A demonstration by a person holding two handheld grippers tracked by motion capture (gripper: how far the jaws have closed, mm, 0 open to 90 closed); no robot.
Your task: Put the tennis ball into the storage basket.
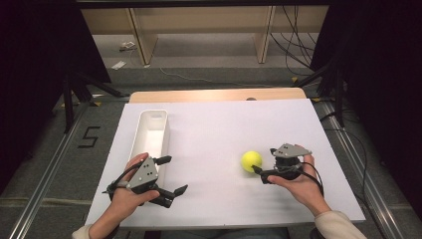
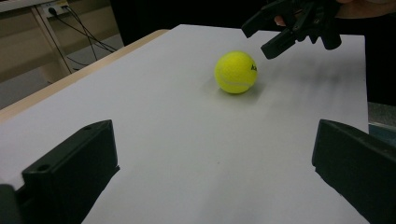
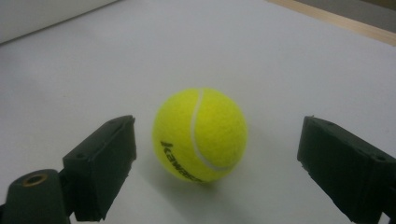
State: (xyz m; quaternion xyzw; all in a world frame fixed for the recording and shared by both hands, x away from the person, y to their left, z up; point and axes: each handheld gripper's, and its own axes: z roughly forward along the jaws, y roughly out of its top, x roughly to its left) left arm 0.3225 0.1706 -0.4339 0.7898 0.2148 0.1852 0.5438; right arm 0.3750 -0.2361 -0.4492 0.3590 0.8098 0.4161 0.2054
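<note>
Right gripper is held in the person's right hand with its jaws spread wide; they stand on either side of one yellow tennis ball without touching it. Left gripper, held in the left hand, is likewise spread, with bare surface between its jaws. The ball rests on a white board that covers a wooden table, right of centre and well apart from one white tray lying lengthwise at the left. Black lettering on the ball begins "KAWA"; the remainder is not legible. Beyond the table lie a grey floor with cables, two wooden uprights and dark curtains. A black "5" marks the floor at the left.
</note>
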